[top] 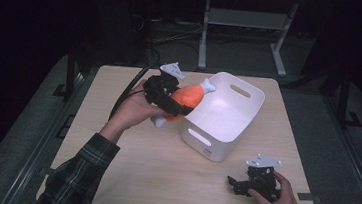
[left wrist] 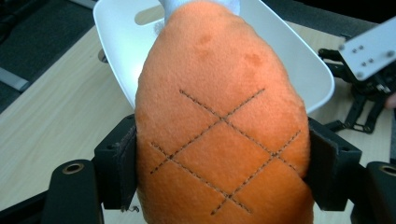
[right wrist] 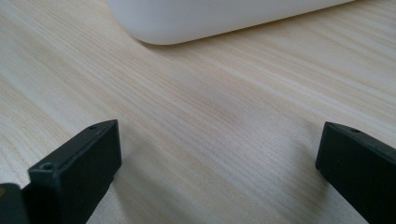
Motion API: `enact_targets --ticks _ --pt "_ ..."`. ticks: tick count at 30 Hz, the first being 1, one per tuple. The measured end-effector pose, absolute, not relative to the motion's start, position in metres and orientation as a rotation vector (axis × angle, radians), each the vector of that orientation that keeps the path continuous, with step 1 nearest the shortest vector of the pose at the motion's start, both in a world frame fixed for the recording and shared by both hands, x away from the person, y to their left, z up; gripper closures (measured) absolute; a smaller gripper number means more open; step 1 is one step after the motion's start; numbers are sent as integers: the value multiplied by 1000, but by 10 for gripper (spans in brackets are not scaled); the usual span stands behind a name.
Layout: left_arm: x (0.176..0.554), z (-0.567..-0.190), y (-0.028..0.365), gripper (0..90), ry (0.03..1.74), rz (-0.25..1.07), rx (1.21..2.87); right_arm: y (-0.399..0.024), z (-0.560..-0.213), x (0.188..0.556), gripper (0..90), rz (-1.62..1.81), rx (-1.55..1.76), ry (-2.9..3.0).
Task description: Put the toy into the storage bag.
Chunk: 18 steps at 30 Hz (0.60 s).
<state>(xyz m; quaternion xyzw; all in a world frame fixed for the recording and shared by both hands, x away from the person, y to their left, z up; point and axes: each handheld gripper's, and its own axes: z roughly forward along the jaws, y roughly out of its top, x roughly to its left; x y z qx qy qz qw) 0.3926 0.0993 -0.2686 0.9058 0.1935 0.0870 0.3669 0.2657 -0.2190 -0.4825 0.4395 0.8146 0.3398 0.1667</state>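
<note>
Nearest, right tool (top: 254, 185) rests wide open on the worktop (top: 162, 170), while left tool (top: 165, 96) clamps the orange plush drumstick (top: 185, 99) above the white bin's (top: 226, 131) left rim, seemingly to drop it in.

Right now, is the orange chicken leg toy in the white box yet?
Not yet. Picking it up looks done: the left gripper is clamped on the orange drumstick toy, held over the near rim of the white bin. Left to do: drop it inside. The right gripper rests open on the table.
</note>
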Motion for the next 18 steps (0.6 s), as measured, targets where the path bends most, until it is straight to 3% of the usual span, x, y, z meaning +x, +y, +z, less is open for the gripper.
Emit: enact_targets --ticks 18 --pt "426 -265 58 242 560 267 2335 -219 -483 266 0 966 1254 2319"
